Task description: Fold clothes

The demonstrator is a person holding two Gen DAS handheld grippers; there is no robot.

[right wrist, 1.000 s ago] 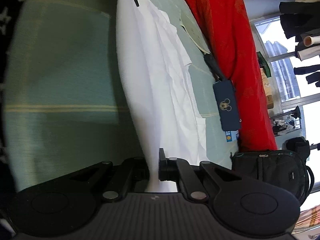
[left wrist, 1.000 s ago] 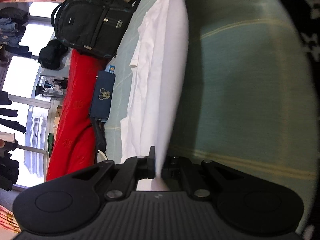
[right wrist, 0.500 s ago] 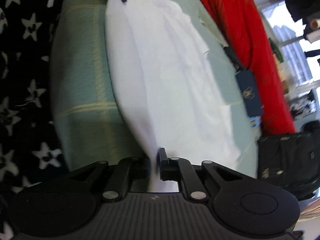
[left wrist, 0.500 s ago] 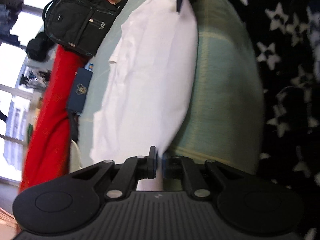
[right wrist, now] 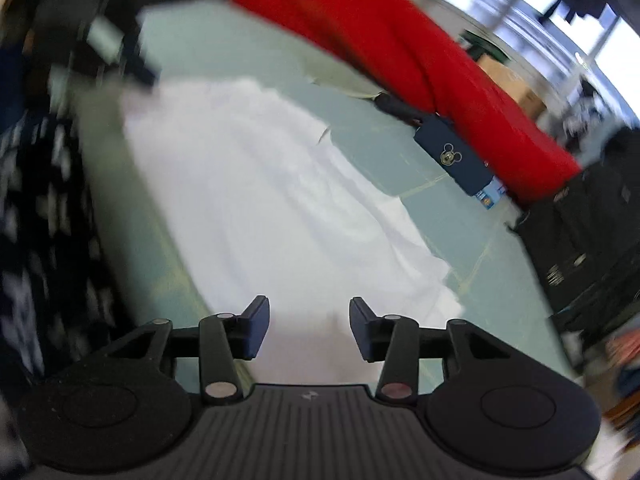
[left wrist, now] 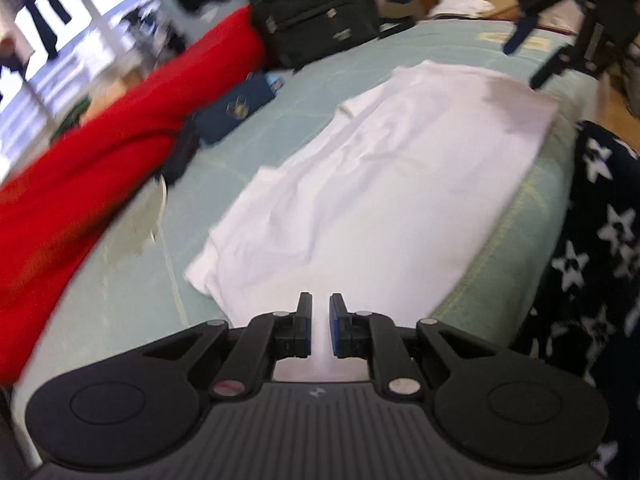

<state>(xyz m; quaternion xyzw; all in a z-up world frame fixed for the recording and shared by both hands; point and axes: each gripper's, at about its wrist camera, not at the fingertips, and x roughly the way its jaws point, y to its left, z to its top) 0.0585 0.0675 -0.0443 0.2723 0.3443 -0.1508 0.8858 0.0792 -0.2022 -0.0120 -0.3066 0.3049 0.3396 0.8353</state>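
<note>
Your white garment [left wrist: 384, 184] lies folded into a long, soft, creased band on the pale green bed [left wrist: 132, 300], near its front edge. Your left gripper [left wrist: 319, 312] has just been opening; its fingers stand slightly apart, cloth below the gap, unpinched. Your right gripper [right wrist: 308, 320] has also just been opening, fingers well apart above the cloth. A plush red blanket [left wrist: 92, 168] lies beyond.

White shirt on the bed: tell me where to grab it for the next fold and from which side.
Grip the white shirt at the two corners of its near, folded edge, one gripper each, coming from the open bed edge. It lies flat and long; that edge sits just under the left gripper and right gripper, whose jaws have just been opening, nothing pinched.
</note>
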